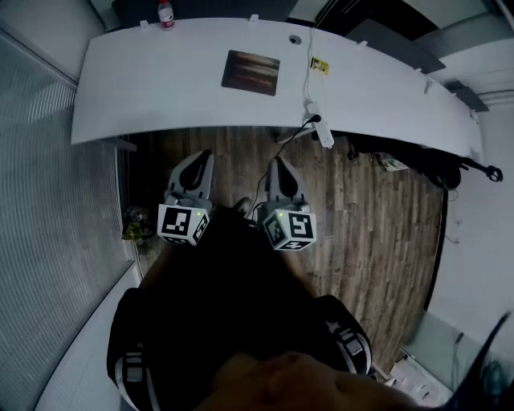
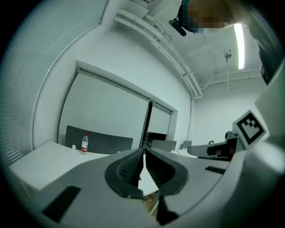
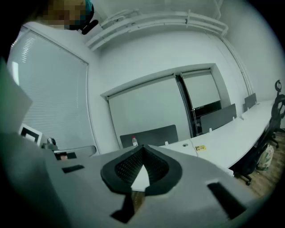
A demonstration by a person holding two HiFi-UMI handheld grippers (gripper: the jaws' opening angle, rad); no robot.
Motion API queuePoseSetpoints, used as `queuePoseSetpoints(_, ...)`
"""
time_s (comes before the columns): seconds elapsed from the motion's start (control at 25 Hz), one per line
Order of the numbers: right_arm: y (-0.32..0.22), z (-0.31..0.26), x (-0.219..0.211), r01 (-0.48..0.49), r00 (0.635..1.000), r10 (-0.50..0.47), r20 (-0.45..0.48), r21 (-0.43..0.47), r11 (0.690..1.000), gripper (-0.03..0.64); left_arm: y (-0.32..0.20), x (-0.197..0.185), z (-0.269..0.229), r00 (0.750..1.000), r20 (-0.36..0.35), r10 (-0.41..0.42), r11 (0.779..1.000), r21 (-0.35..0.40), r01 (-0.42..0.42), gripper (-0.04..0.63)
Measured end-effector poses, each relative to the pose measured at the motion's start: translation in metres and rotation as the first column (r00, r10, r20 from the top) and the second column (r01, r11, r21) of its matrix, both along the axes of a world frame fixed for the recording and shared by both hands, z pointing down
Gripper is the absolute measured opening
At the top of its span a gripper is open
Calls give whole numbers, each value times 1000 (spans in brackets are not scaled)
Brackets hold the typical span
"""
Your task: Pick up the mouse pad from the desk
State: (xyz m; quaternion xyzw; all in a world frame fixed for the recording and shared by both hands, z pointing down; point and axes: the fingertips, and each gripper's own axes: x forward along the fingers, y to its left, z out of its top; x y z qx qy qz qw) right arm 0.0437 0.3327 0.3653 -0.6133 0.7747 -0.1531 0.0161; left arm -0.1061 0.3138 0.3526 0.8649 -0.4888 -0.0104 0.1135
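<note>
The left claw (image 2: pixel 144 152) is pinched fully together with nothing between its pads, and the right claw (image 3: pixel 142 147) is the same, its tips meeting on empty air. The 2 sit side by side close to the person's body, over the wooden floor (image 1: pixel 377 217) and short of the near edge of the bench (image 1: pixel 144 88). They point roughly level toward it, which looks like a ready pose ahead of the approach.

The mouse pad (image 1: pixel 250 72) lies flat on the white bench, around its middle and toward the far side. It is well apart from both claws, ahead of them and about between their 2 lines. A bottle (image 1: pixel 166 14) stands at the far left edge. A power strip (image 1: pixel 321 128) hangs over the near edge, right of the pad. The pad is thin and flat, so the claws will likely have to open and catch 1 edge.
</note>
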Motion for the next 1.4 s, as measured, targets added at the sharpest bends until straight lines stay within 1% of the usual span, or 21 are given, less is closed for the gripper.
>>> queuePoseSetpoints(0.16,2,0,4,1,1000,-1,-9,-6,1000,1,2,4,1,1000,-6,1,1000,-9,-1,14)
queuePoseSetpoints(0.32,2,3,5,2,1000,-2,-28,-16,1000,1,2,6,4,1000,-20,5,1000,5,-5,14)
queuePoseSetpoints(0.56,4,3,9,1,1000,-2,-24,-14,1000,0,3,9,-2,1000,-12,-1,1000,-2,1,14)
queuePoseSetpoints(0.76,4,0,9,17,1000,-17,7,-1,1000,1,5,14,0,1000,-7,-3,1000,-12,3,14)
queuePoseSetpoints(0.92,5,-5,17,23,1000,-23,17,17,1000,2,6,21,-2,1000,-7,-12,1000,-10,12,14)
queuePoseSetpoints(1.16,5,-2,37,38,999,-38,33,9,999,2,11,42,9,1000,1,-10,1000,11,10,14)
queuePoseSetpoints(1.4,4,8,60,80,996,-79,33,0,997,2,15,74,9,1000,8,-26,1000,3,26,14)
